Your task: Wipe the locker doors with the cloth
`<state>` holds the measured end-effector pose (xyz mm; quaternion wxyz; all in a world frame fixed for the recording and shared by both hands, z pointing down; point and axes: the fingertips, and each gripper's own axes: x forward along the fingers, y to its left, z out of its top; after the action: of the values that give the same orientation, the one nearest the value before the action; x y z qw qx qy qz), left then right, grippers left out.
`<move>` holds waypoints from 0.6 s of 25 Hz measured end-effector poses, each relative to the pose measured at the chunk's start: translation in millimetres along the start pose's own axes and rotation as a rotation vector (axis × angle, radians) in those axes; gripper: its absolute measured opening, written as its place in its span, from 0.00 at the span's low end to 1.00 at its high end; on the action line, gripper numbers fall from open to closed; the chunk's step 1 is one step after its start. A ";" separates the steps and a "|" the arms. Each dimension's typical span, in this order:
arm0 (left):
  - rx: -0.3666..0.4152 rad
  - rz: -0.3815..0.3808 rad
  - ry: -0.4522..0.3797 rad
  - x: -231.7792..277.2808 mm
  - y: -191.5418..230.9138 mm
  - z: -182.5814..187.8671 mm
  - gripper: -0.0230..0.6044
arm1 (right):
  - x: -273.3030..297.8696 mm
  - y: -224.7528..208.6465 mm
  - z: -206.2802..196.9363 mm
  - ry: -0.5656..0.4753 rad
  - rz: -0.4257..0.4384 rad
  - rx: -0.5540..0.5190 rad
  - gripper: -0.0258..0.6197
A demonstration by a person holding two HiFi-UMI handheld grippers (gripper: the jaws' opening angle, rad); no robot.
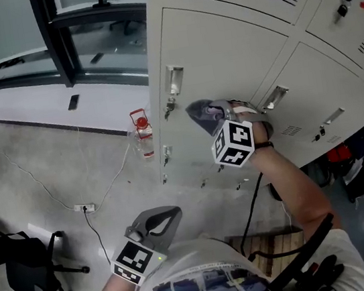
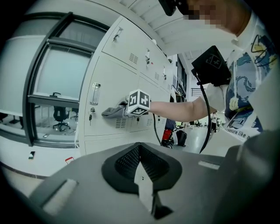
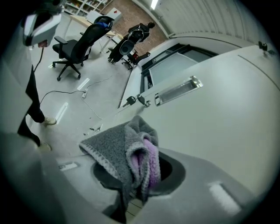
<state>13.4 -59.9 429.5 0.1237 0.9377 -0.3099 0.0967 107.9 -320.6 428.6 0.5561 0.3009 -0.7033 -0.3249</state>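
Cloth (image 3: 124, 151) pinched in right gripper (image 3: 131, 202), up at the locker door (image 1: 222, 54).

Right jaws are closed on a bunched fold of it, with the grey and purple terry spilling out ahead of the tips. It sits just below the recessed handle (image 3: 177, 90); I can't confirm it touches the panel. My read: soft, light and floppy, so it needs a grip on the thick bunched part as now, or it'll slip out under drag. Left gripper (image 2: 146, 194) is closed with nothing in it, low by the person's torso. The door is smooth painted metal and likely low friction, but the keys (image 3: 131, 101) and handles could snag. Concrete floor (image 1: 50, 168), bottle (image 1: 142, 134) at the locker base, office chair (image 1: 30, 266) and power strip (image 1: 84, 207) well clear.
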 end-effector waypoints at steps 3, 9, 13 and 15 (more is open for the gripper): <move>-0.003 0.006 -0.003 -1.1 2.5 0.3 0.04 | 14.7 19.4 -3.1 0.020 0.035 -0.004 0.18; -0.015 0.013 -0.002 -3.4 5.4 -2.2 0.04 | 42.9 57.5 -13.0 0.058 0.115 -0.005 0.18; -0.025 0.021 -0.001 -6.2 7.8 -4.1 0.04 | 57.4 75.7 -17.8 0.075 0.155 -0.012 0.18; -0.025 0.022 0.000 -6.5 7.6 -4.7 0.04 | 60.7 79.4 -19.2 0.076 0.168 -0.012 0.18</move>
<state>3.1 -60.8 433.7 0.1343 0.9326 -0.3216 0.0943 109.6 -322.3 530.3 0.6095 0.2495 -0.7024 -0.2699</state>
